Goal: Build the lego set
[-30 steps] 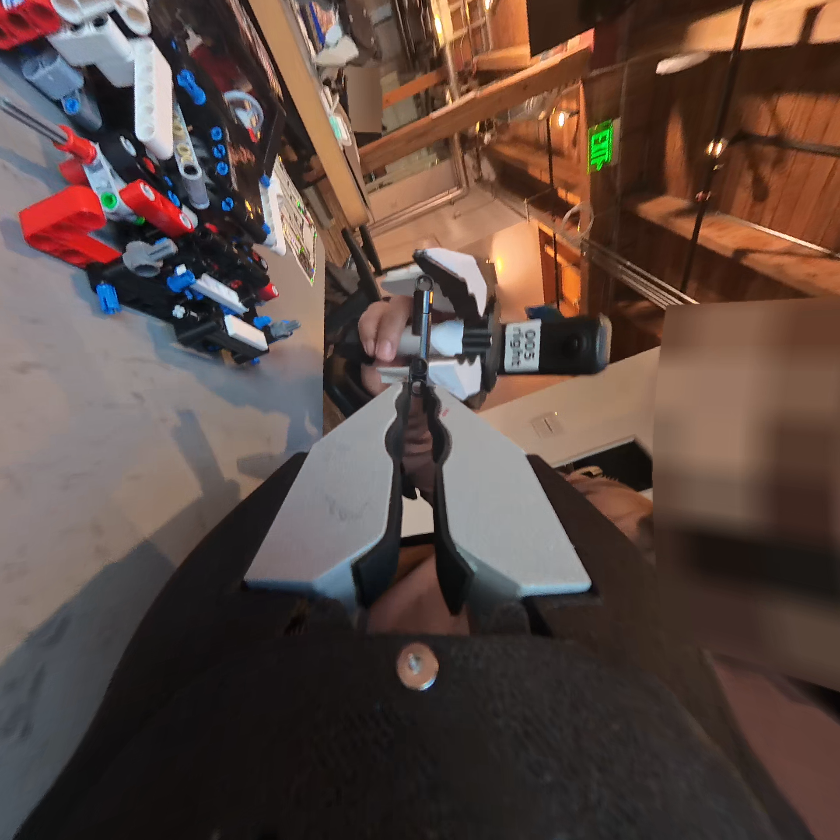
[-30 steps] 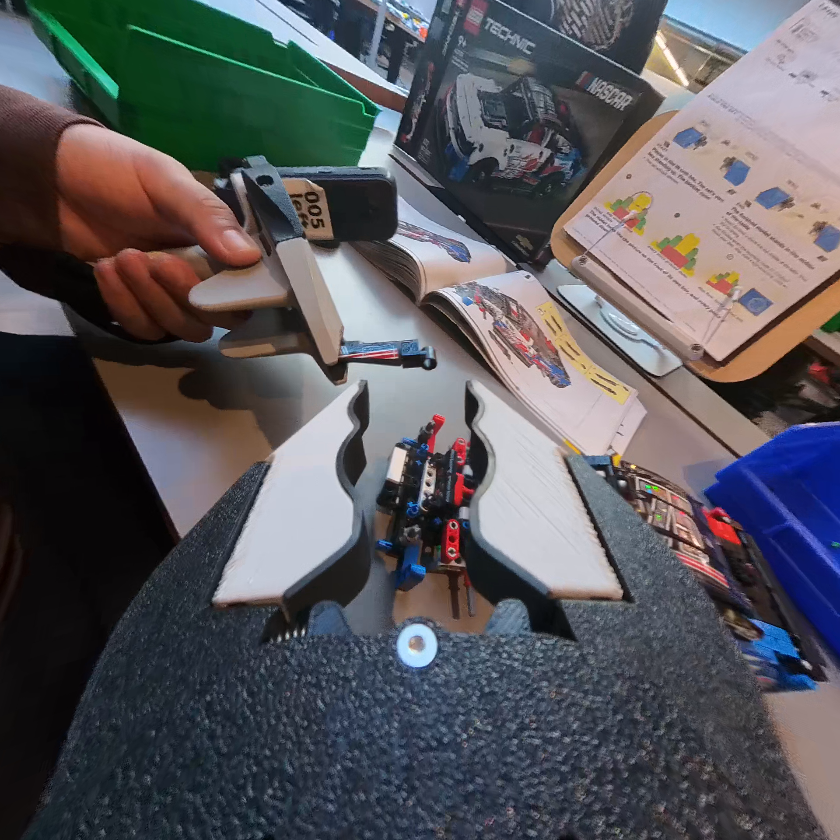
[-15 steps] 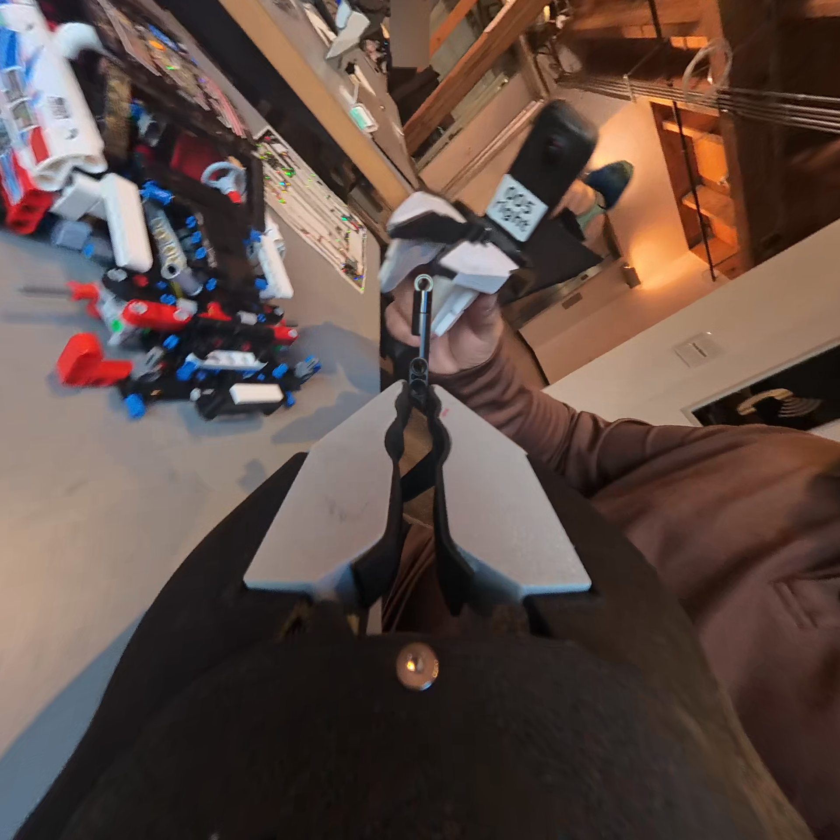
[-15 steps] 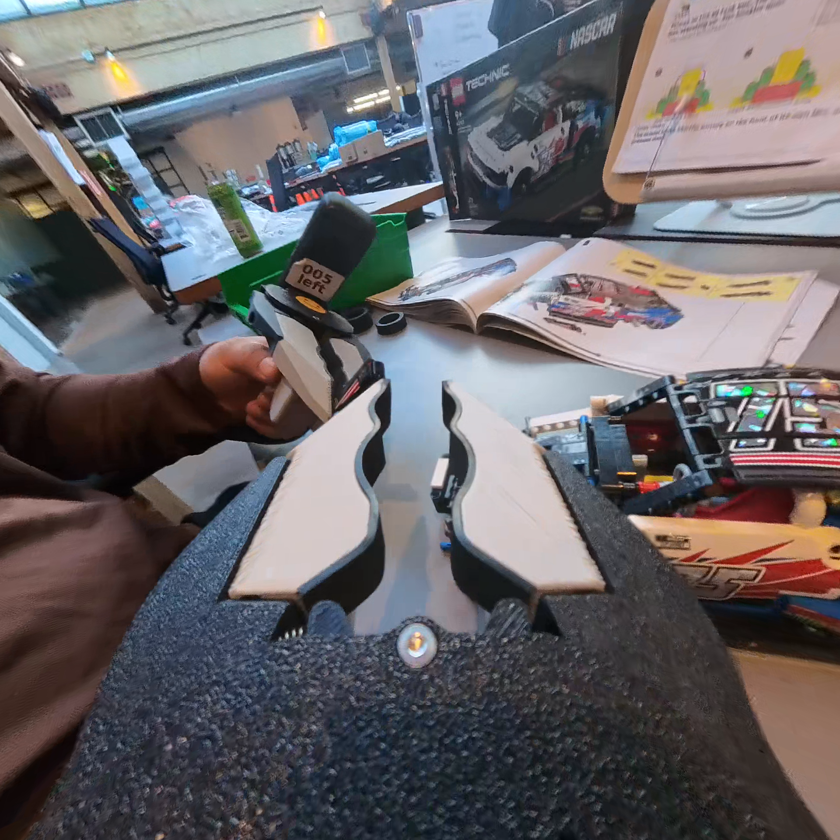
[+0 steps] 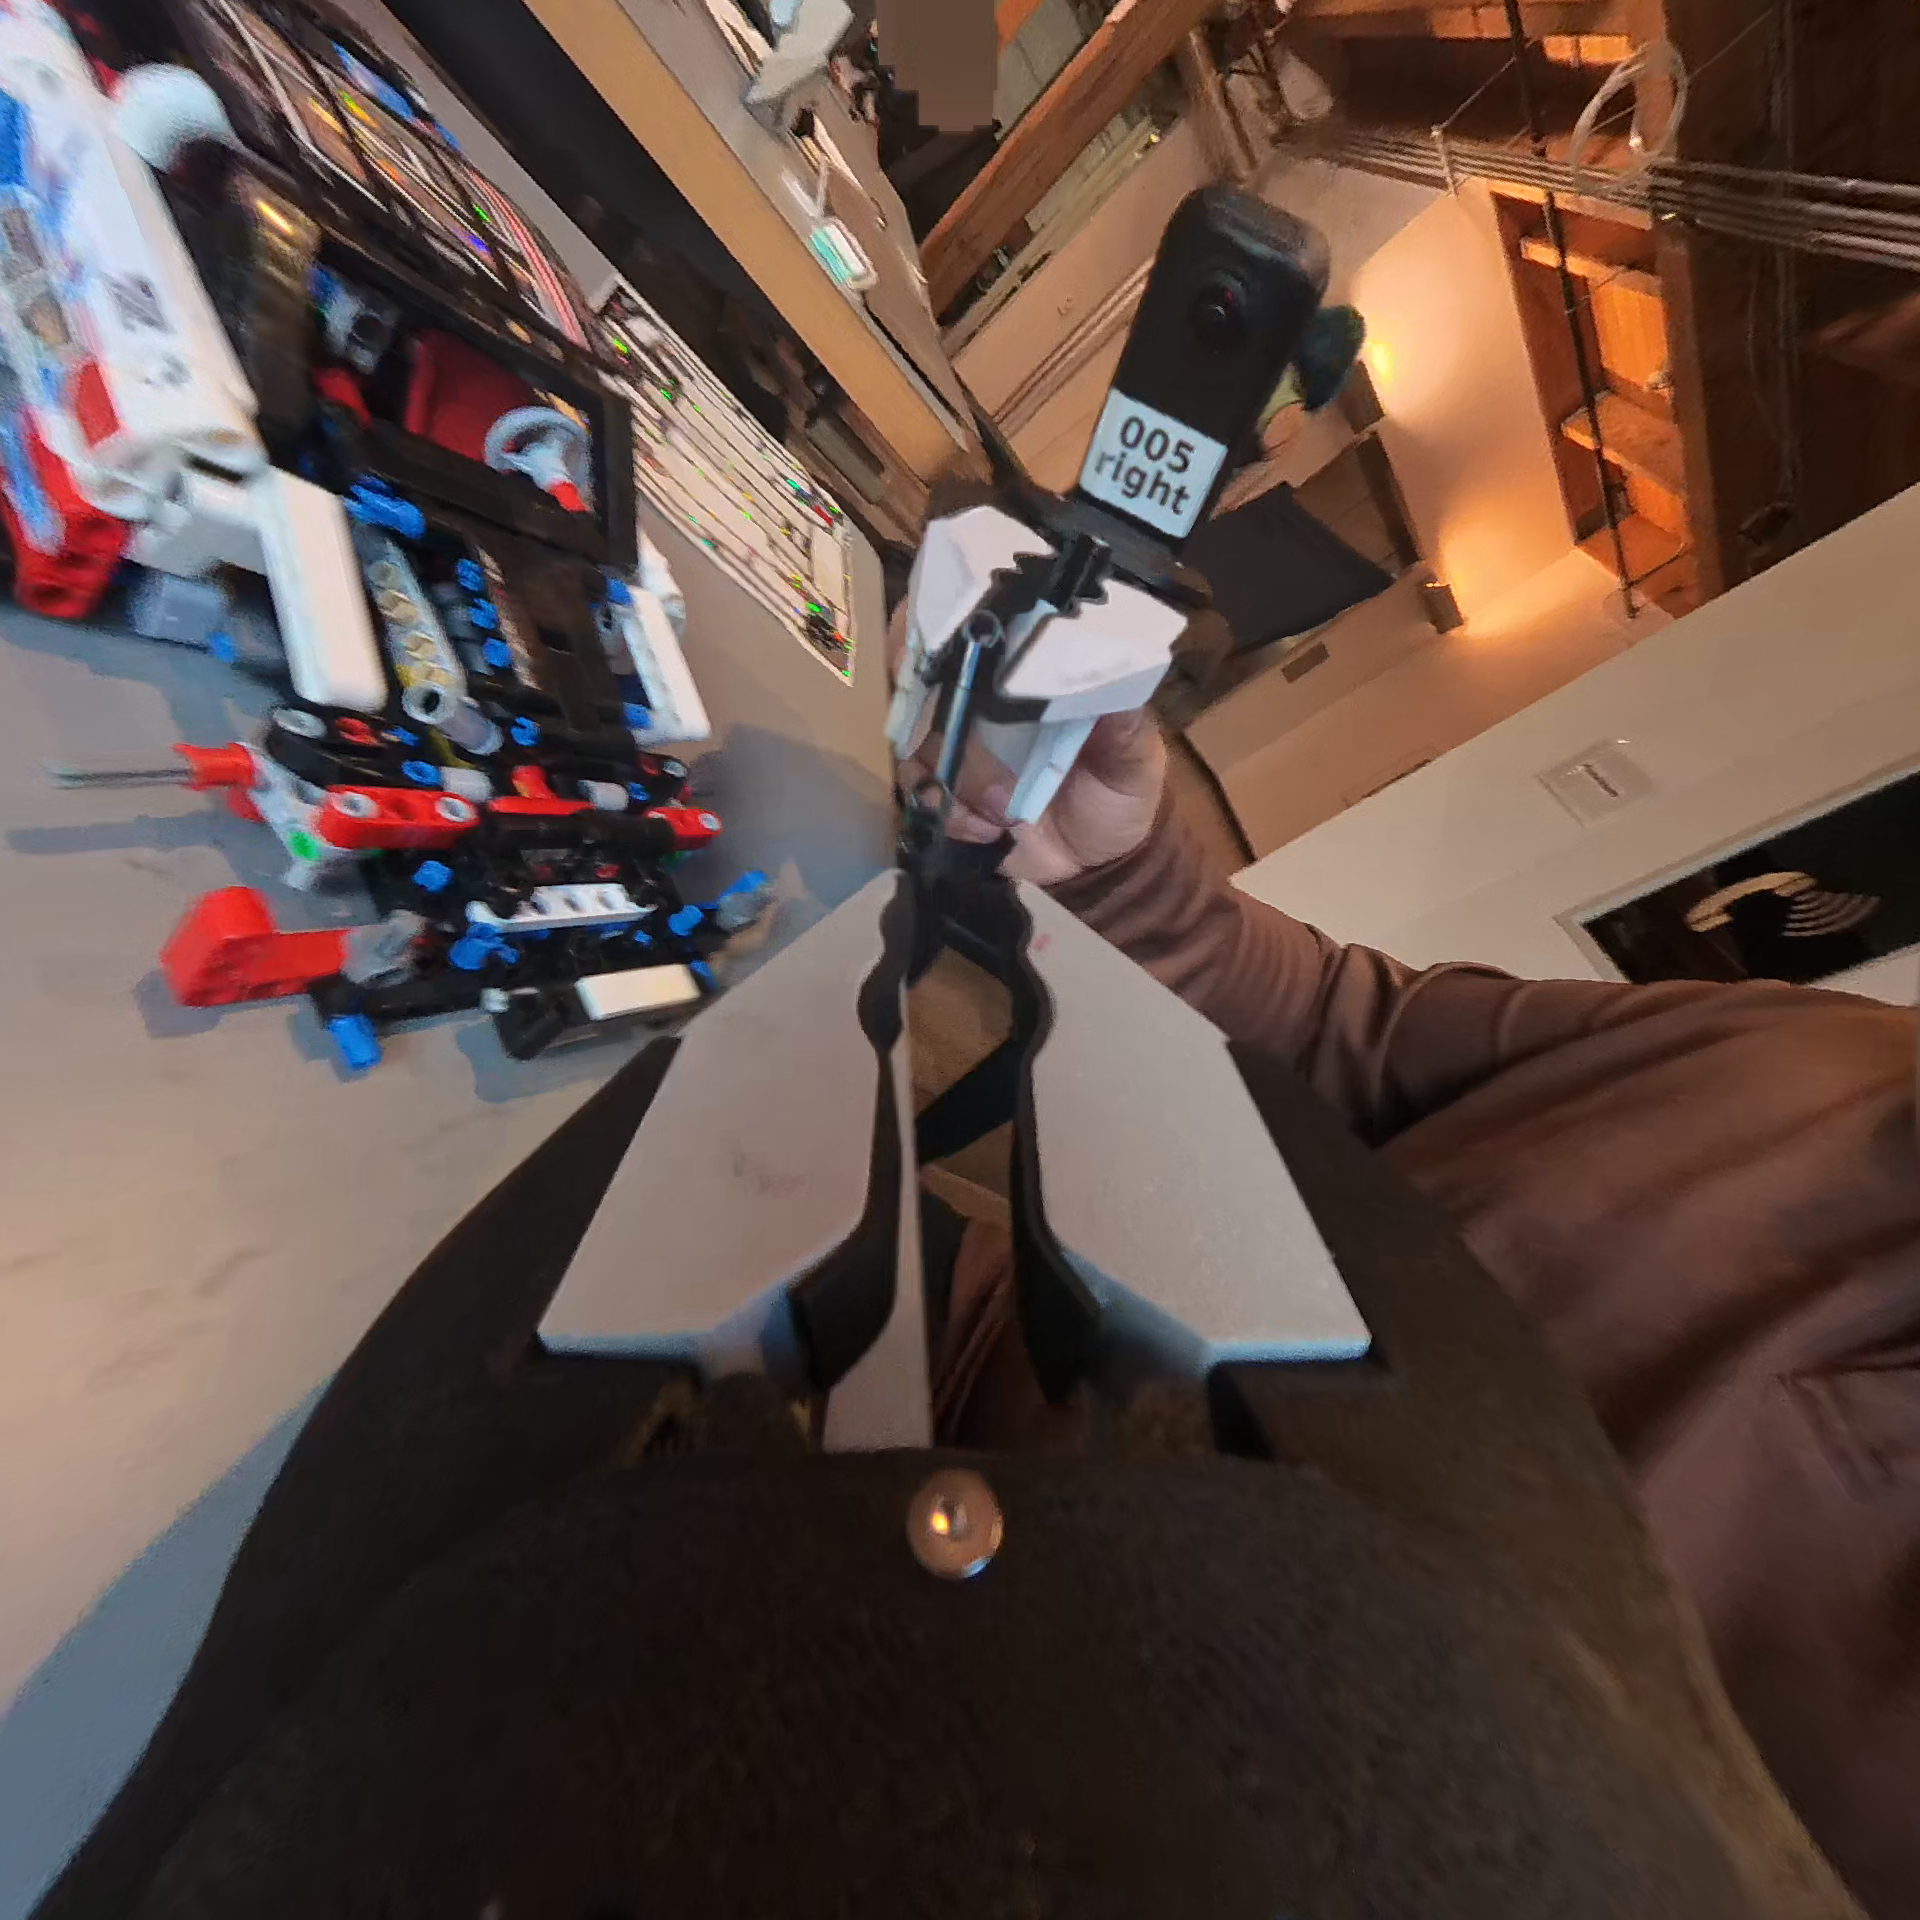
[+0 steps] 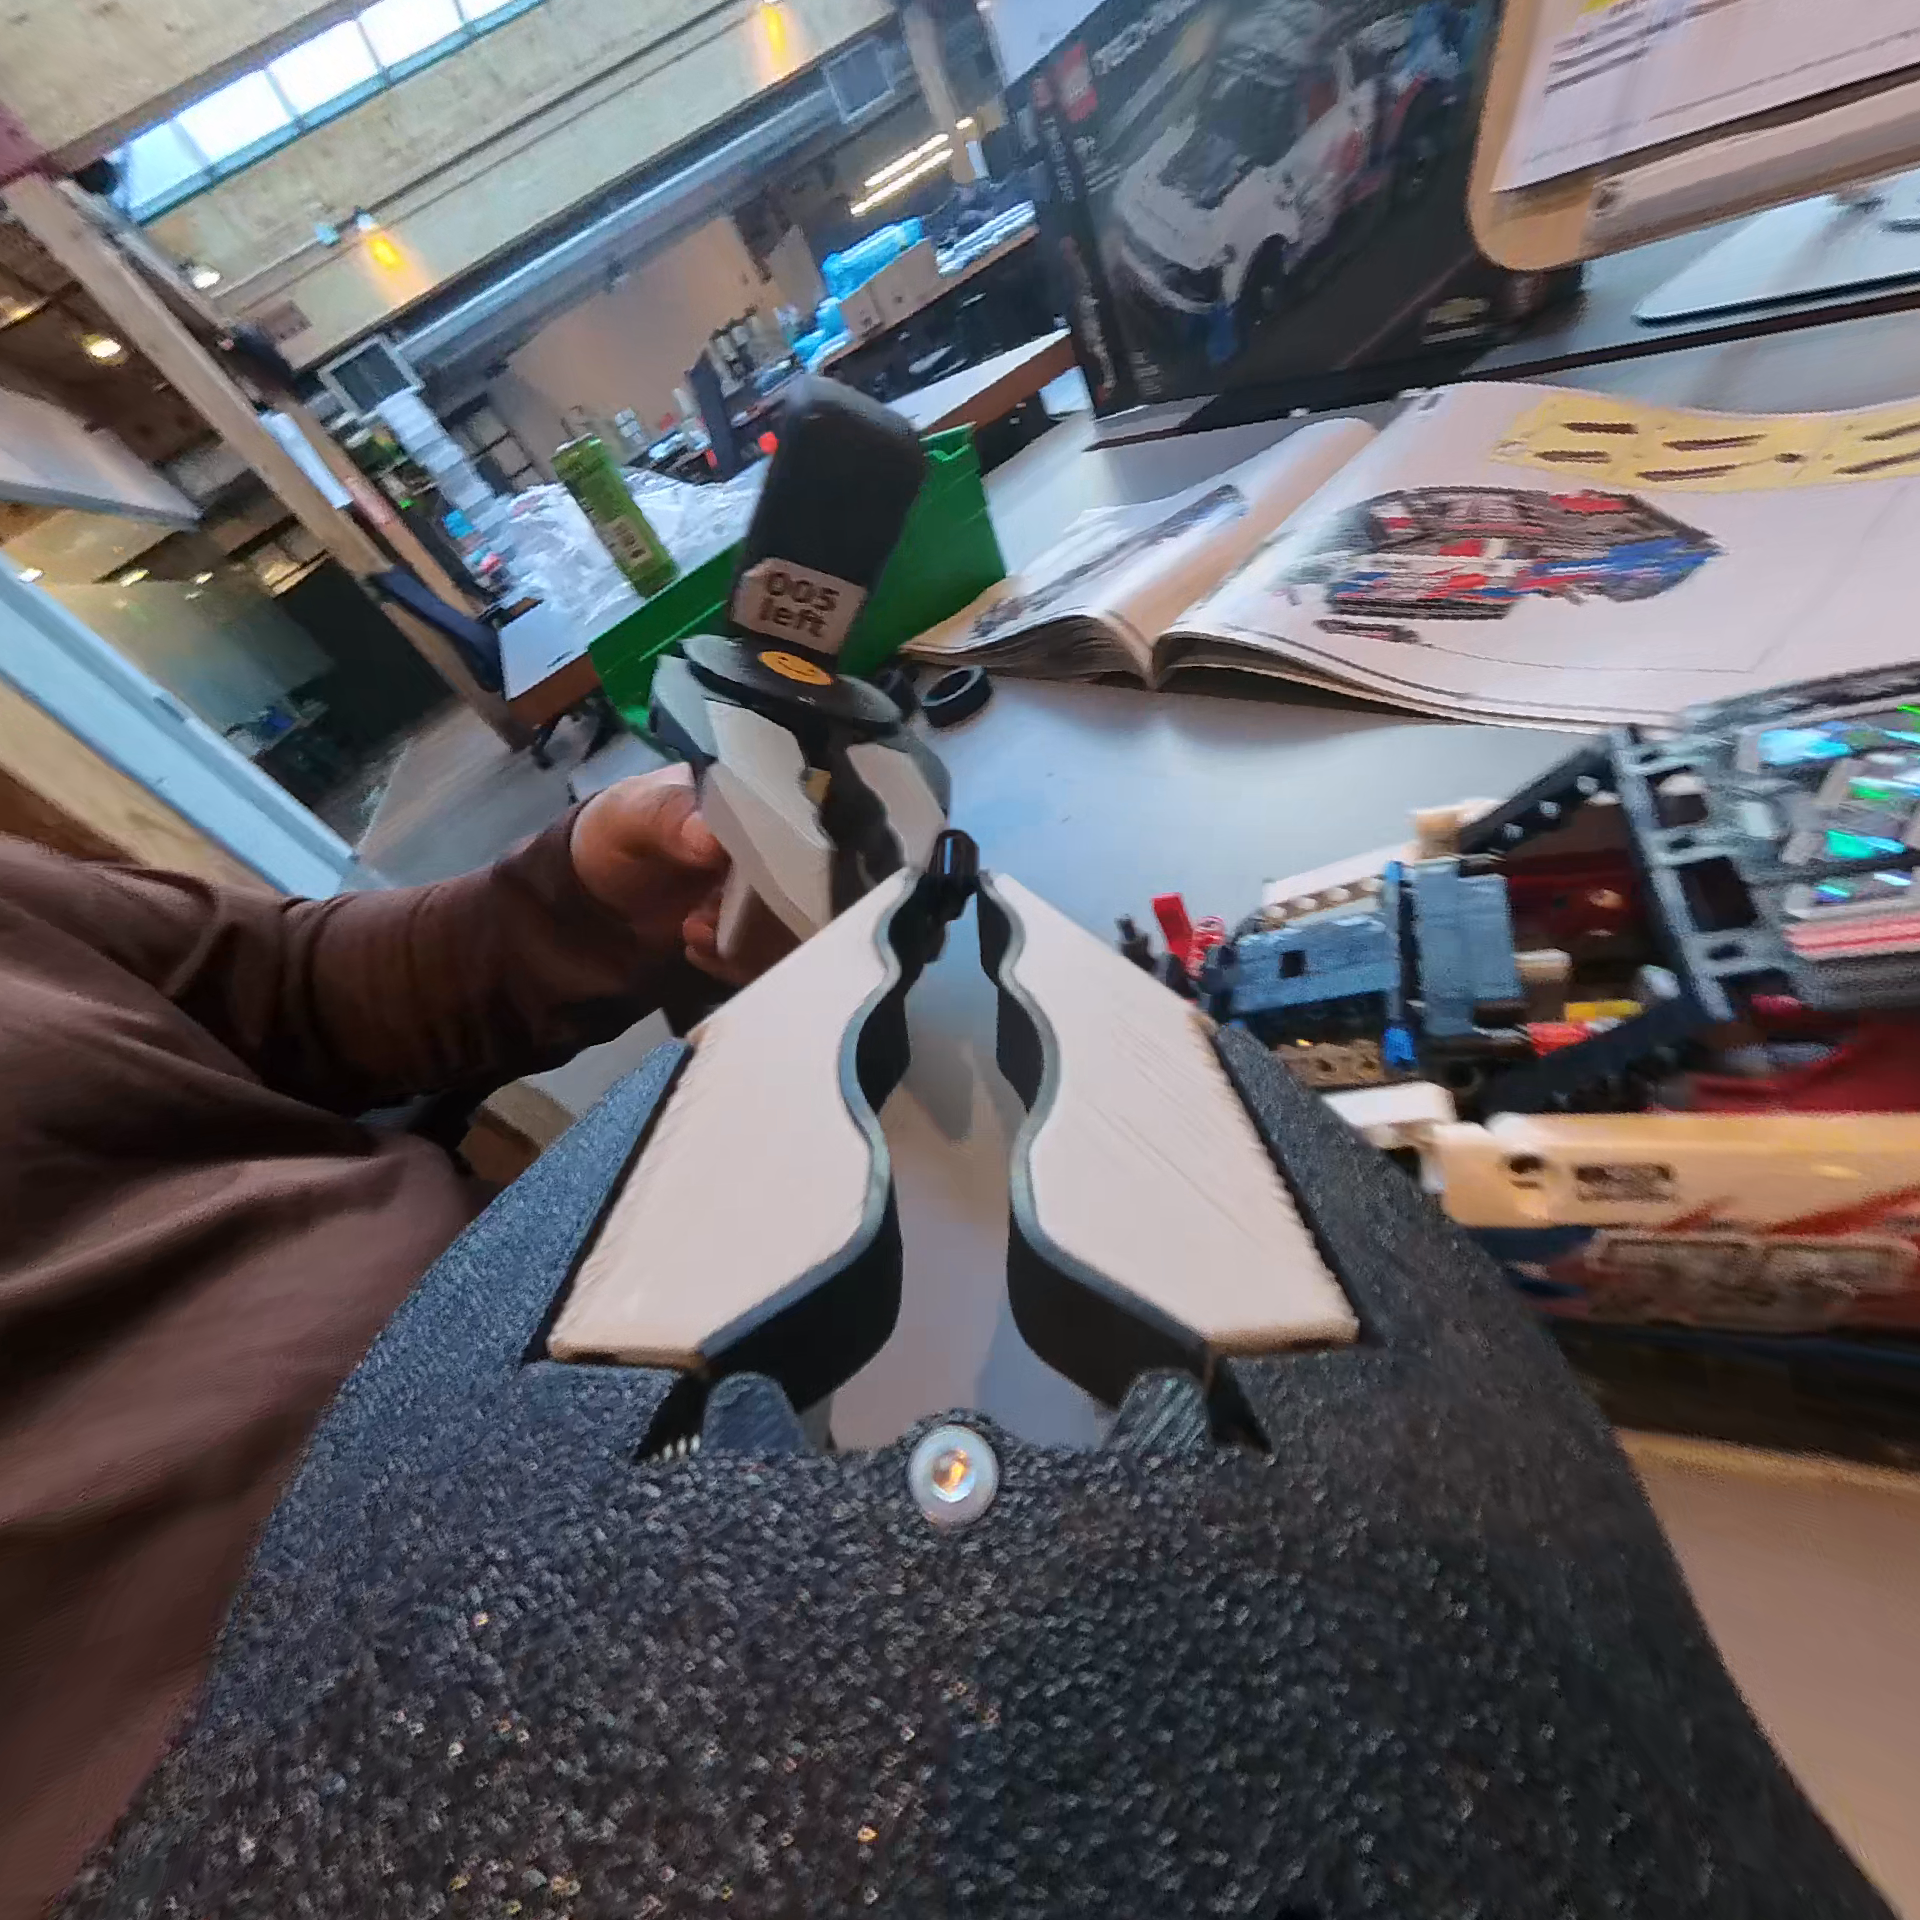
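My left gripper (image 5: 951,888) is shut on the base of a thin black lego rod (image 5: 956,707) and holds it in the air off the table edge. The rod points at my right gripper (image 5: 1003,649), whose fingers close around its ringed tip. In the right wrist view my right gripper (image 6: 948,883) is nearly closed, with the rod's black tip (image 6: 951,857) between its fingertips; my left gripper (image 6: 831,821) faces it just beyond. The part-built lego car (image 5: 468,727) lies on the grey table (image 5: 208,1195), also in the right wrist view (image 6: 1662,935).
A loose red piece (image 5: 239,945) lies by the car. An open instruction booklet (image 6: 1455,582), the set's box (image 6: 1247,187), a green bin (image 6: 935,540) and a black tyre (image 6: 956,686) sit farther back. A white car panel (image 6: 1662,1205) lies at the right. The grippers are tip to tip, or close to it.
My right gripper swung up from over the car to face the left one and narrowed its fingers around the rod's tip. My left gripper kept hold of the rod.
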The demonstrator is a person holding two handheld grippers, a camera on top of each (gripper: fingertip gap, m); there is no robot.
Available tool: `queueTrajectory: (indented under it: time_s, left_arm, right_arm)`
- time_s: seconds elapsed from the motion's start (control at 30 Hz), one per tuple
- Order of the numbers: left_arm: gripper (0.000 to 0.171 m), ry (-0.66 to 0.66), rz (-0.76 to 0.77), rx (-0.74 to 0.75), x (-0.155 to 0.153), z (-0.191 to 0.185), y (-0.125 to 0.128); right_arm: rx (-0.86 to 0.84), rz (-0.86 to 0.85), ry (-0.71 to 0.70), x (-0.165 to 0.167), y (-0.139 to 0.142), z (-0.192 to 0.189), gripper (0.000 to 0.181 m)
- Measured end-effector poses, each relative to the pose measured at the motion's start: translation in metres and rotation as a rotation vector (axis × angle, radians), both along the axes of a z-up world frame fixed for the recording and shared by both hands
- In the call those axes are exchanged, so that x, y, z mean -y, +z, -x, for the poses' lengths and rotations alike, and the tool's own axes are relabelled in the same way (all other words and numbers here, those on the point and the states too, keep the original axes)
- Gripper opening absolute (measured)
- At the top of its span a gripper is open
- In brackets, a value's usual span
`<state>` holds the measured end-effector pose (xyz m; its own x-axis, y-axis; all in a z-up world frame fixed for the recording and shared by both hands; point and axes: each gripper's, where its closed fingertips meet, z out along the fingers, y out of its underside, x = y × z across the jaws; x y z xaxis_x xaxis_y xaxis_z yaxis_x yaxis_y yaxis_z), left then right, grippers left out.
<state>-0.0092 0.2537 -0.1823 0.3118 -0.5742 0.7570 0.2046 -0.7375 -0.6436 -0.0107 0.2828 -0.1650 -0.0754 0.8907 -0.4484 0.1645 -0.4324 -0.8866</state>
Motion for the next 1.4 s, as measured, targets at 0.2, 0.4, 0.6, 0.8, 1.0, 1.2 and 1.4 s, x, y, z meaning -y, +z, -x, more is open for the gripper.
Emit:
queueTrajectory:
  time_s: [0.2, 0.4, 0.6, 0.8, 1.0, 1.2, 1.4]
  left_arm:
    - [0.024, 0.154, -0.164, -0.333, -0.030, 0.056, -0.024]
    - [0.020, 0.066, -0.242, -0.473, -0.033, 0.062, -0.047]
    - [0.018, 0.114, -0.227, -0.420, -0.045, 0.073, -0.042]
    - [0.023, 0.093, -0.255, -0.563, -0.051, 0.073, -0.054]
    - [0.022, -0.016, -0.376, -0.682, -0.053, 0.062, -0.061]
    - [0.025, -0.198, -0.465, -0.752, -0.053, 0.059, -0.072]
    - [0.030, -0.295, -0.405, -0.742, -0.049, 0.056, -0.081]
  right_arm:
    - [-0.015, 0.054, -0.124, -0.036, -0.004, -0.020, 0.008]
    - [0.038, 0.160, -0.180, -0.051, -0.023, -0.036, 0.007]
    - [0.230, 0.162, -0.269, -0.059, -0.050, -0.067, 0.007]
    - [0.479, 0.025, -0.373, -0.070, -0.084, -0.092, 0.011]
    - [0.613, -0.177, -0.461, -0.087, -0.089, -0.099, 0.023]
    - [0.558, -0.228, -0.465, -0.080, -0.076, -0.107, 0.032]
    - [0.560, -0.335, -0.254, -0.023, -0.073, -0.074, 0.000]
